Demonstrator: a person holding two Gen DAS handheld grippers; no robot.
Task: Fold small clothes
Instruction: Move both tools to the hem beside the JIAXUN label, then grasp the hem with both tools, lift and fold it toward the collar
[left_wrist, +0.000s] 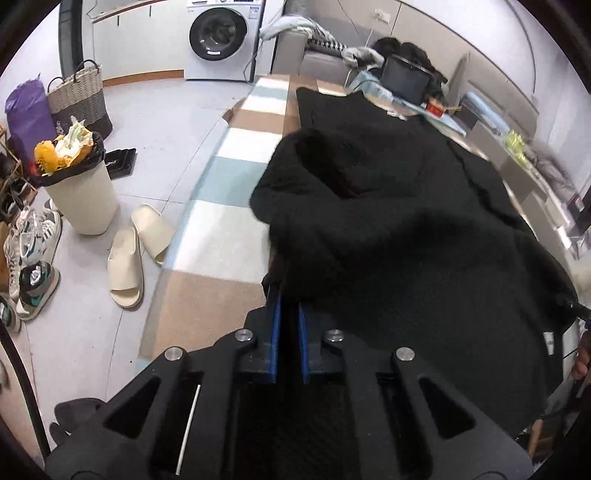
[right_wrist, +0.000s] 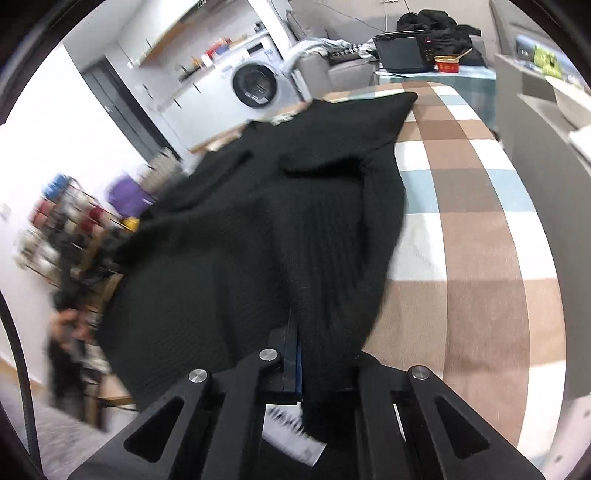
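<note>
Black sweater lay ahead of both grippers, left and right, each pinching its near hem, ready for lifting and folding forward.

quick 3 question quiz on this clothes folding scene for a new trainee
1. True or false: the black knit garment lies on a checked cloth.
2. What are the left gripper and right gripper doing? A) both open above the garment B) both shut on the garment's near edge C) only the left is shut
3. What pale footwear lies on the floor beside the bin?

Key
1. True.
2. B: each pair of blue pads has black fabric pinched between them.
3. A pair of cream slippers.
</note>
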